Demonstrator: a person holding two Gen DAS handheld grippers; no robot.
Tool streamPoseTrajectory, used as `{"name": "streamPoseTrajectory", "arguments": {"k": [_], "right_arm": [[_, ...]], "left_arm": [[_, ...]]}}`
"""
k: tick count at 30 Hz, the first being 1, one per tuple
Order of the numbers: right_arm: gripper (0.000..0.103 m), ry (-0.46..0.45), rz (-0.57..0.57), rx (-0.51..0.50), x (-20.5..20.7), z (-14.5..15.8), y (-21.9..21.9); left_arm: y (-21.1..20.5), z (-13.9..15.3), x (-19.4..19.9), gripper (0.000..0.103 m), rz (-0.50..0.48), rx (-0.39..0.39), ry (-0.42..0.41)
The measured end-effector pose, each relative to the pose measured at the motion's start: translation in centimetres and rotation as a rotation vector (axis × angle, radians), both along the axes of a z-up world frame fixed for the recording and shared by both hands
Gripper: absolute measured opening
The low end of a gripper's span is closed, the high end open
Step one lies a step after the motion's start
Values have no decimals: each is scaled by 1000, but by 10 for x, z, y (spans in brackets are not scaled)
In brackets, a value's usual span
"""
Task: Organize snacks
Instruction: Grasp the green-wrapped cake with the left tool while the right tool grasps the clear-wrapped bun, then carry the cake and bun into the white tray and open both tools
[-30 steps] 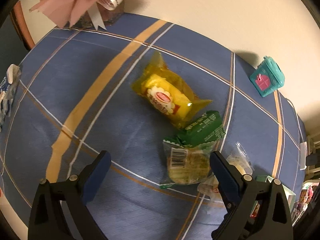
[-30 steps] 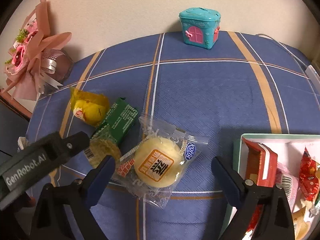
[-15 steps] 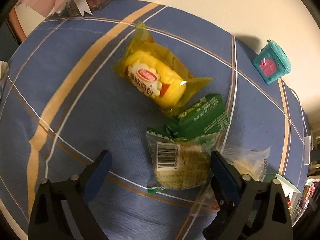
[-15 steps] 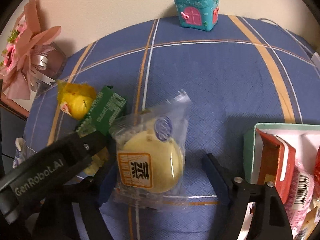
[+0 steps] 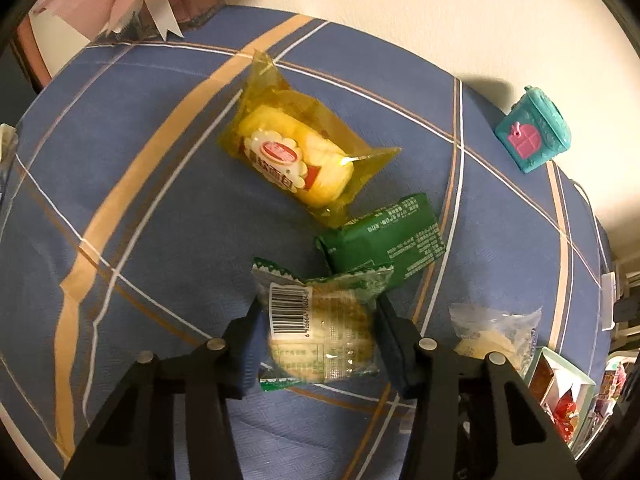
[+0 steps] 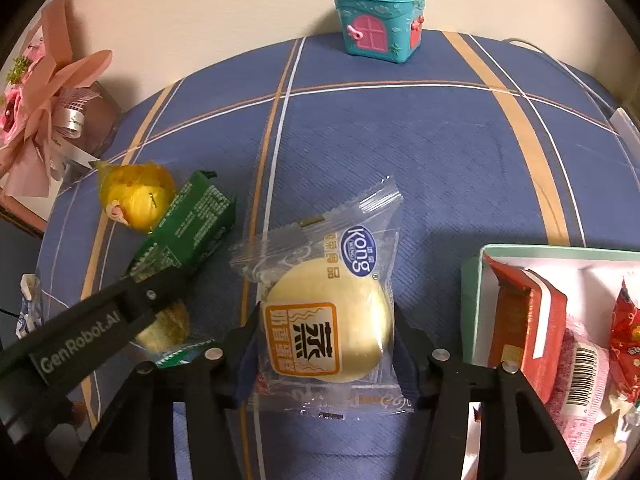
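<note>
holding two snacks at once, you have both grippers low over the blue checked tablecloth (image 6: 420, 148). your left gripper (image 5: 318, 338) has just been closing its jaws, and now the dark pads press on both sides of the green-edged cake packet (image 5: 320, 328), the one with the barcode on its clear wrapper. this packet sits between the fingers, and its top edge lies over the corner of the green box snack (image 5: 384, 236). just beyond the box lies the yellow cake packet (image 5: 300, 160), touching the box or almost touching it, i cannot tell which.

your right gripper (image 6: 324, 344) has also just been closing, and its pads now squeeze the clear bun packet (image 6: 326, 312) with the orange label and the blue round logo. the bun packet stands nearly upright between the fingers, with its sealed end pointing away from you.

in the right wrist view your left gripper shows at the left side, just beside the bun packet, with the green box snack behind it. at the right edge is the pale green tray (image 6: 474, 300), which already holds a red box (image 6: 528, 312), a pink packet (image 6: 584, 380) and a red wrapped snack (image 6: 626, 332). the tray is near the bun packet but apart from it.

far back at the wall stands a teal toy house (image 6: 378, 24), and at the left back corner is a pink bouquet (image 6: 44, 96).
</note>
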State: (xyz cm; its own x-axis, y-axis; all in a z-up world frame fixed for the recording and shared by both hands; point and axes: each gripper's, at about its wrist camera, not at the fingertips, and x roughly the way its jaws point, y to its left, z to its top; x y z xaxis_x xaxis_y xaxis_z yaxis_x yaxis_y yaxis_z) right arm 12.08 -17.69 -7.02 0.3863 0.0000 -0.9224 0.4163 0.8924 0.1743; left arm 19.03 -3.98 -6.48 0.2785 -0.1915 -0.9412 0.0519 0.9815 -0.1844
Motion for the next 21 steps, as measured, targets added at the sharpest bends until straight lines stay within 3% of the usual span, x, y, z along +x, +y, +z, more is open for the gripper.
{"name": "streamPoseTrajectory", "arguments": {"k": [5, 21], "right_arm": [[58, -10, -3, 18, -6, 12, -8], [58, -113, -30, 26, -36, 77, -26]], "left_arm": [[10, 11, -3, 52, 28, -14, -14], [12, 88, -28, 52, 58, -64, -164]]}}
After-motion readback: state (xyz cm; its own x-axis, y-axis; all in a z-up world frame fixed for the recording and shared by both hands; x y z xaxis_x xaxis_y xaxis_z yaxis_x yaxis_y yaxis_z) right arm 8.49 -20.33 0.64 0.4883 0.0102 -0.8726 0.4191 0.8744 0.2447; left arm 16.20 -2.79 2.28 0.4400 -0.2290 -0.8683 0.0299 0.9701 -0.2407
